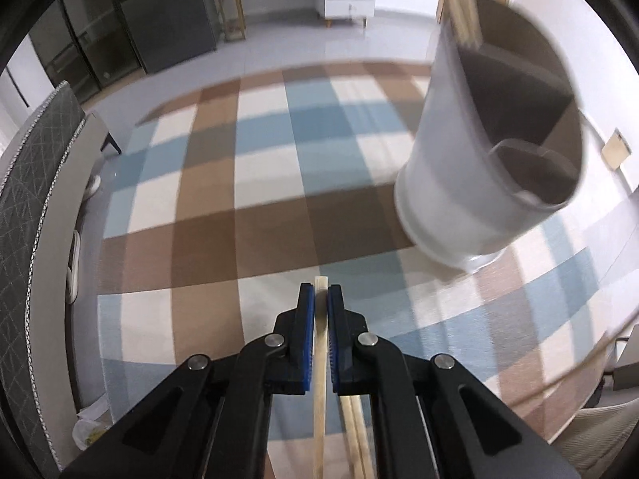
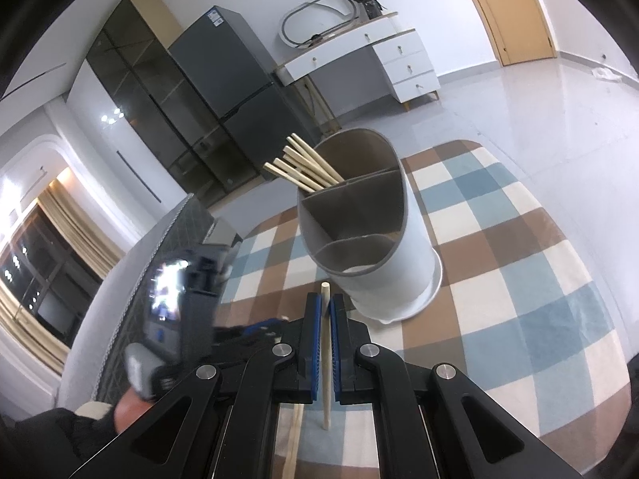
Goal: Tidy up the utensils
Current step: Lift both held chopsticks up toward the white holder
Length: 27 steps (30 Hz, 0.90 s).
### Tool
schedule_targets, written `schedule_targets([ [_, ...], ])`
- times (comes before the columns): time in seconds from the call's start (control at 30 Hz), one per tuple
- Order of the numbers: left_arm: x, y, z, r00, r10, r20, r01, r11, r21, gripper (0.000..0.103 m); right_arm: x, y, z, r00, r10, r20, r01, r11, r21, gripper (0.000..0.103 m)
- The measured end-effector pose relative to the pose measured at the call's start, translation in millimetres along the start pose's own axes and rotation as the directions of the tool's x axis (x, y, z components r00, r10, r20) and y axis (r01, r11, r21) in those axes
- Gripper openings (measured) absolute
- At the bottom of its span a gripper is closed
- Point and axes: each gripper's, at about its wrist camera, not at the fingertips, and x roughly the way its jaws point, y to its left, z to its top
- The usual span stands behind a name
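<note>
A white utensil holder [image 1: 447, 199] with grey inner dividers stands on the checked tablecloth [image 1: 259, 199]; in the left wrist view it is blurred at the right. Several wooden chopsticks [image 2: 303, 167] lean out of its far compartment. My left gripper [image 1: 320, 299] is shut on one pale square chopstick [image 1: 320, 359], held left of and short of the holder. My right gripper [image 2: 326, 311] is shut on a round-tipped chopstick [image 2: 326, 343], whose tip sits just in front of the holder [image 2: 399, 247].
More loose chopsticks [image 1: 355, 435] lie on the cloth beneath my left gripper, and one [image 2: 294, 439] beneath my right. A grey quilted chair back [image 1: 24, 207] borders the table's left side. A gloved hand [image 2: 96, 423] shows at lower left in the right wrist view.
</note>
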Motion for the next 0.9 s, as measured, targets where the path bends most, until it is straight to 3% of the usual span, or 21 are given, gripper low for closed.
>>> schedule_targets([
  [0.2,-47,-5,-3,0.989,-0.057,0.14,0.062,0.998,-0.031,0.002,-8,14,-6,1.0,0.008,0.02,-0.007,0.999,-0.05,0.004],
  [0.5,-71,8,-2,0.957,-0.126,0.261,0.144,0.988,-0.051,0.002,-25,35,-17,0.999,0.015,0.051,-0.008,0.991,-0.132,0.004],
  [0.77,-88,12,-14,0.945,-0.15,0.292,0.171,0.984,-0.047,0.002,-36,46,-28,0.998,-0.001,0.065,0.011,0.987,-0.162,0.004],
  [0.9,-91,13,-16,0.948,-0.145,0.283,0.163,0.986,-0.043,0.001,-40,51,-32,0.998,-0.007,0.07,0.019,0.986,-0.167,0.004],
])
